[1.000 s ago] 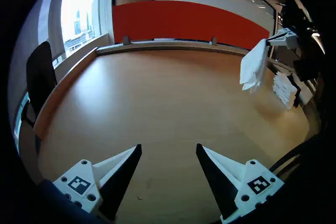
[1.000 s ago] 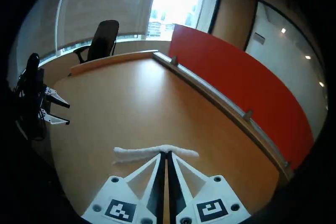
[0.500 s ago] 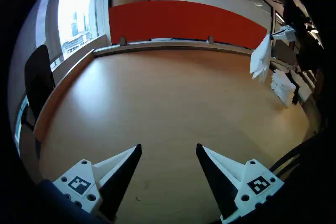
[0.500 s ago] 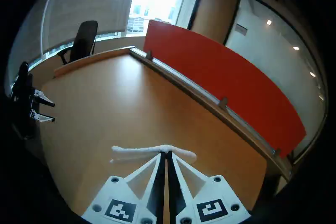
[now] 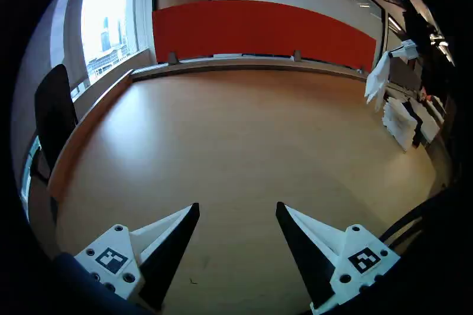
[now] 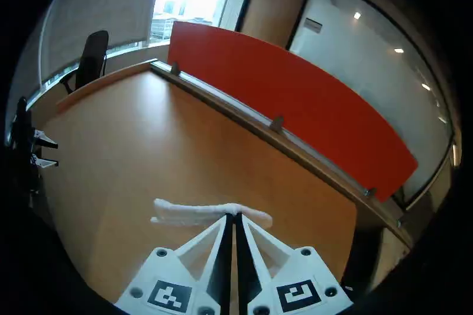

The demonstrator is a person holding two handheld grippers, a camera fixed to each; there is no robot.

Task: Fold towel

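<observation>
In the left gripper view, the black office chair (image 5: 53, 108) is standing beside the left edge of the light wooden table (image 5: 236, 132). The left gripper (image 5: 236, 205) is hovering over the tabletop with its jaws spread wide, holding nothing. At far right, the white cloth towel (image 5: 377, 78) is hanging in the air from the right gripper (image 5: 395, 53), near a stack of white folded items (image 5: 401, 124). In the right gripper view, that gripper's jaws are standing almost together, pinching the towel's bunched edge at their tips.
</observation>
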